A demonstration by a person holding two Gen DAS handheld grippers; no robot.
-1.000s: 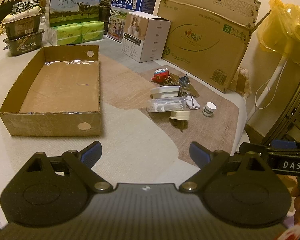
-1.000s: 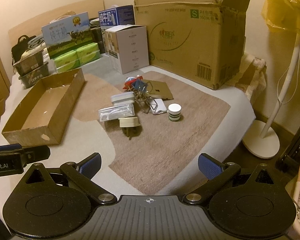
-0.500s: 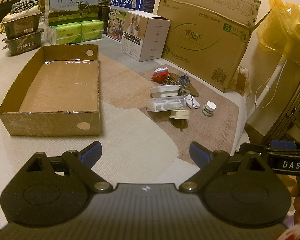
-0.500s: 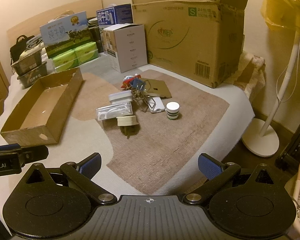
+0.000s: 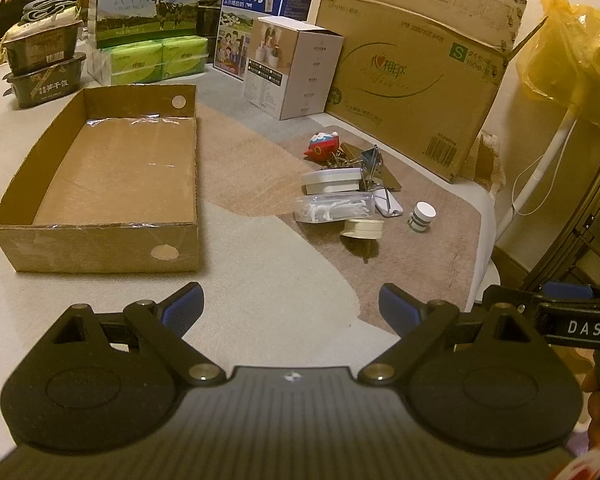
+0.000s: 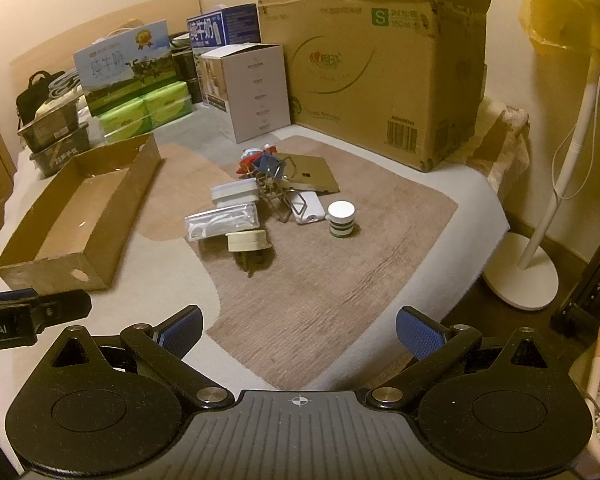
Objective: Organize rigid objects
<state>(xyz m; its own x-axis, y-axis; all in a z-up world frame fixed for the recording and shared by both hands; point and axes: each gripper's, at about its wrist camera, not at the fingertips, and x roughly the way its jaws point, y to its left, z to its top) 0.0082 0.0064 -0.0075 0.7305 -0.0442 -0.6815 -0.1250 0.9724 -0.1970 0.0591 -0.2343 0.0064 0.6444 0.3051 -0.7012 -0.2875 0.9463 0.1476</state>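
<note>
A shallow open cardboard tray (image 5: 100, 240) (image 6: 80, 256) lies empty on the left. A pile of small items lies to its right: a beige plug adapter (image 5: 363, 228) (image 6: 247, 241), a clear box of floss picks (image 5: 332, 208) (image 6: 222, 220), a white flat case (image 5: 331, 181) (image 6: 234, 193), a small white-lidded jar (image 5: 422, 217) (image 6: 341, 219), a red toy (image 5: 321, 146) (image 6: 249, 159), binder clips (image 5: 372, 160) (image 6: 270, 166). My left gripper (image 5: 291, 306) is open and empty, well short of the pile. My right gripper (image 6: 299, 328) is open and empty, also short of it.
Big cardboard carton (image 5: 412, 76) (image 6: 372, 72), white box (image 5: 292, 72), milk cartons (image 5: 148, 4) and green tissue packs (image 5: 156, 60) line the back. A fan stand (image 6: 520, 280) is off the right edge. A brown mat (image 6: 320, 280) lies under the pile.
Both grippers have drifted slightly forward toward the pile. Both stay open and empty. No object has moved.
</note>
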